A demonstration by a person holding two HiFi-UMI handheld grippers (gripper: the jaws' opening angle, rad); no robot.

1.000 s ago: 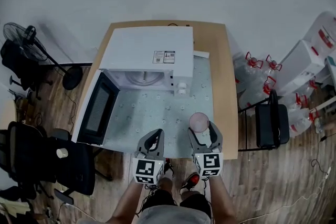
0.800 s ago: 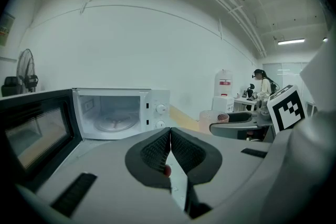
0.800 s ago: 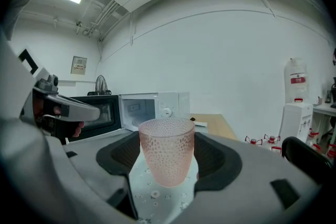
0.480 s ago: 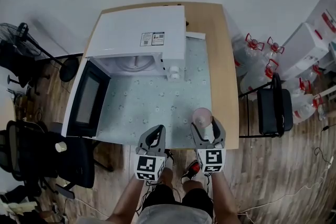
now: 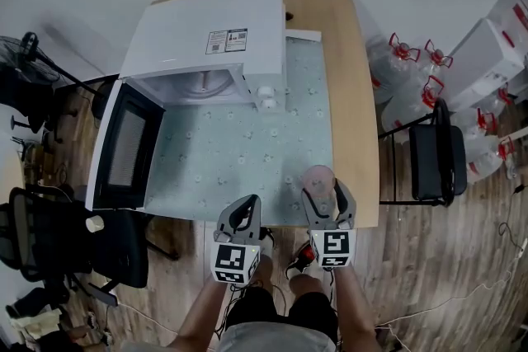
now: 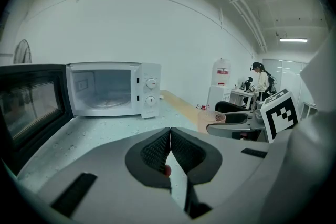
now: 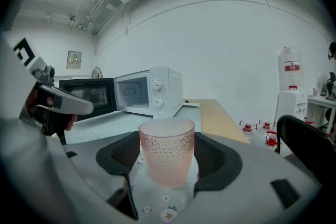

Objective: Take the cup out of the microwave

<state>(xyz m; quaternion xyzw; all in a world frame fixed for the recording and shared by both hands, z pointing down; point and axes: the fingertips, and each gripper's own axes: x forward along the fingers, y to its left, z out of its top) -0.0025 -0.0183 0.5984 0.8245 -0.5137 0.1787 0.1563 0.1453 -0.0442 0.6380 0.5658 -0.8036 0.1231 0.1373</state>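
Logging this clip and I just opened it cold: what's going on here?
A person holds a gripper in each hand at a table. The right gripper has its fingers closed on a pink dimpled cup, already out of the microwave and near the table's front edge. The microwave's door hangs open and its inside looks empty. The left gripper is shut on nothing, beside the right one.

Left tongs [image 5: 245,208] sit with jaws pressed together, empty. Right tongs [image 5: 321,194], just beside them, grip the cup [image 7: 167,152] between both jaws.
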